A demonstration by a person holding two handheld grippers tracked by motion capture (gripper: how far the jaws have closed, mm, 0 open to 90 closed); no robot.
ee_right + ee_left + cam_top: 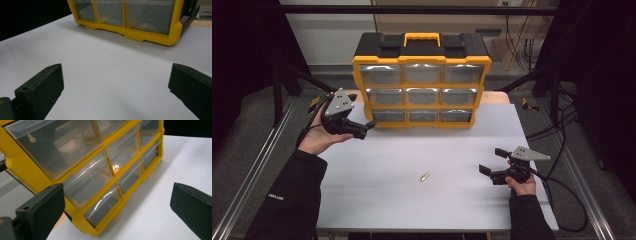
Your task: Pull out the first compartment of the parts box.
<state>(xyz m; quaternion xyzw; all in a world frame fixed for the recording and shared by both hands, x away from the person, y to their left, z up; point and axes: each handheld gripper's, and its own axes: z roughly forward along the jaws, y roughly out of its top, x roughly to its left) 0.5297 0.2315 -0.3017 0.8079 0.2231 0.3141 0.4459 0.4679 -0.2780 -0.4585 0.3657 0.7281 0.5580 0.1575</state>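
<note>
- A yellow and black drawer cabinet (422, 80) stands upright at the far middle of a white surface (412, 200), with nine clear drawers in three rows of three and a yellow carry handle (422, 37) on top.
- The left tool (362, 129), held in the person's left hand (319, 137), hovers just beside the cabinet's lower left corner; its jaws stand wide apart and hold nothing.
- In the left gripper view the cabinet (95, 170) appears tilted and close, with the bottom-row drawer (102, 206) nearest the tool (117, 207). All the drawers look closed.
- A small, pale cylindrical object (425, 176) lies alone on the surface, near the front middle, well apart from the cabinet and between the two hands.
- The right tool (493, 162), held in the person's right hand (523, 184), sits low over the right part of the surface, pointing left towards the small object; its jaws are wide apart and empty.
- In the right gripper view the tool (116, 87) faces bare white surface (105, 75), with the base of the cabinet (130, 22) farther off.
</note>
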